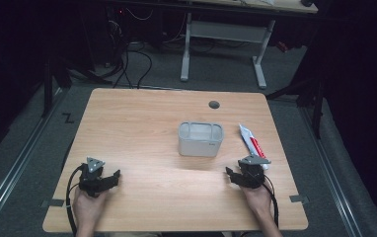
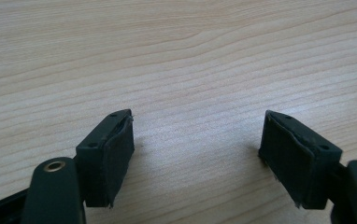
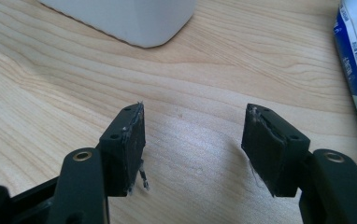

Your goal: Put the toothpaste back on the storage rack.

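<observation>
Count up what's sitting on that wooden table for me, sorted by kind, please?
Grey container: 1
Toothpaste tube: 1
Hand-held gripper, left and right: 2, both open and holding nothing
Total: 4

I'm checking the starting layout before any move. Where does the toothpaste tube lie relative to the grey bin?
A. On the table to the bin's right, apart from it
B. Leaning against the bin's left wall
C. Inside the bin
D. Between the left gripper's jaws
A: in the high view the toothpaste tube lies flat on the table to the right of the grey bin, with bare wood between them.
</observation>
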Motion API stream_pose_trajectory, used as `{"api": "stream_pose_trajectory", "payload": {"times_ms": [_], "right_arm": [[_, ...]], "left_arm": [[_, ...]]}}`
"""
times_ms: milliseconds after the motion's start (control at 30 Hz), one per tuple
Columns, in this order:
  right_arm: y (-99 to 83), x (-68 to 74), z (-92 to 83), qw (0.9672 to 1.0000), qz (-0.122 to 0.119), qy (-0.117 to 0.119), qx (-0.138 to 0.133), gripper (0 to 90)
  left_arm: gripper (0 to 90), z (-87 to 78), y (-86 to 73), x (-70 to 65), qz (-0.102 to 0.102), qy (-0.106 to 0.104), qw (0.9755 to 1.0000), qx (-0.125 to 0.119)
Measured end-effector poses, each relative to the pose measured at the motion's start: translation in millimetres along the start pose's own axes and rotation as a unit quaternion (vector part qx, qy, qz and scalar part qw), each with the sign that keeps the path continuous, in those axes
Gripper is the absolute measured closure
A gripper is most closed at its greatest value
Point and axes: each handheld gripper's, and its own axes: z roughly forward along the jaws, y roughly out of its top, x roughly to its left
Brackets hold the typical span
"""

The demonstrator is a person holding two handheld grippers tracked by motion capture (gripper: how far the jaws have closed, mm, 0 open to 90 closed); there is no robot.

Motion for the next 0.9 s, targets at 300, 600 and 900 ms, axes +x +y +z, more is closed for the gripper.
{"api": "stream_pose_trajectory", "payload": {"times_ms": [300, 600, 900], "right_arm": [[-1.8, -0.1, -7.5, 1.0, 0.004, -0.002, -0.006, 39.7], [-2.9, -3.7, -16.0, 0.9998, 0.009, -0.005, -0.014, 39.7], [-5.2, -6.9, -21.7, 0.9998, 0.012, 0.004, -0.018, 39.0]], "left_arm": [[26.5, 0.1, 0.0, 0.1, 0.0, -0.001, 1.0, 0.0], [26.5, 0.0, 0.0, 0.1, 0.0, -0.001, 1.0, 0.0], [26.5, 0.0, 0.0, 0.1, 0.0, 0.0, 1.0, 0.0]]}}
